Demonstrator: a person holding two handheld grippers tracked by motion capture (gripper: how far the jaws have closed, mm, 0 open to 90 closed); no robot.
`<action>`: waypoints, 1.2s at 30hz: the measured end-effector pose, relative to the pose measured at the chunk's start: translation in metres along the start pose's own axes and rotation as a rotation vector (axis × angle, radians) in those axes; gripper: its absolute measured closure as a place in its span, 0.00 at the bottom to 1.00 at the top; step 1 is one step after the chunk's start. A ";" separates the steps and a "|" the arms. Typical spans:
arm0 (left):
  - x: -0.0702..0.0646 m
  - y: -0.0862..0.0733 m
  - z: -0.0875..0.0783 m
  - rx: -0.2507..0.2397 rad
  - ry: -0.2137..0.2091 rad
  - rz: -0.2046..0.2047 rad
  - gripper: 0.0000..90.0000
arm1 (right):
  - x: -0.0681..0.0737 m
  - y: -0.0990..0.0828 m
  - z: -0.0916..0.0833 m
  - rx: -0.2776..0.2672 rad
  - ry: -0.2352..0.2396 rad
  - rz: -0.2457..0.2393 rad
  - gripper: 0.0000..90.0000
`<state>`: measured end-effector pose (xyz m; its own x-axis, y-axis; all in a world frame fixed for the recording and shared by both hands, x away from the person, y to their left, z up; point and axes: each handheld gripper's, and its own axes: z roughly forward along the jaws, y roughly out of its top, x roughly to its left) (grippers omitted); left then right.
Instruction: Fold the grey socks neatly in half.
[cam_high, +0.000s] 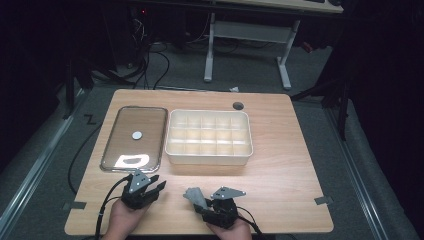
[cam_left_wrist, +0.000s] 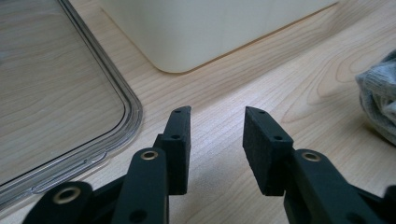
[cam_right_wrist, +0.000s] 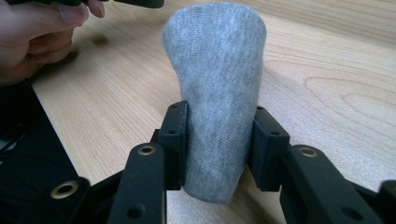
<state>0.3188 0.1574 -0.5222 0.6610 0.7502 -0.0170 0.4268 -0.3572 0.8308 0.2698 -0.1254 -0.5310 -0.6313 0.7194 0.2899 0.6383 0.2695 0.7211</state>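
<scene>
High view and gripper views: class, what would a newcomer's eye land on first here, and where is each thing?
The rolled grey sock stands out, squeezed between the right gripper's jaws near the table's front edge. Behind it, mid-table, sits a cream divided organizer box, with its clear lid lying flat to the left. The left gripper hovers with nothing between its jaws, by the lid's near corner.

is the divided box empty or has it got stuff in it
Empty, as far as the high view shows: every compartment of the cream divided box shows bare bottom. Its clear lid lies flat on the table beside it.
</scene>
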 end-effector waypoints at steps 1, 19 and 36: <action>-0.001 0.000 0.000 -0.001 0.000 0.006 0.67 | 0.000 0.000 -0.001 0.001 0.001 -0.005 0.72; -0.001 -0.001 -0.002 0.001 -0.005 0.003 0.63 | -0.004 0.003 -0.007 -0.011 -0.043 -0.003 0.74; -0.005 -0.002 -0.001 -0.011 -0.033 0.054 0.58 | -0.029 0.019 -0.046 0.105 -0.259 -0.126 0.75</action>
<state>0.3140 0.1550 -0.5236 0.7029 0.7112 0.0096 0.3832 -0.3900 0.8373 0.2803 -0.1708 -0.4967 -0.5833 0.8120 0.0224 0.6125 0.4216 0.6686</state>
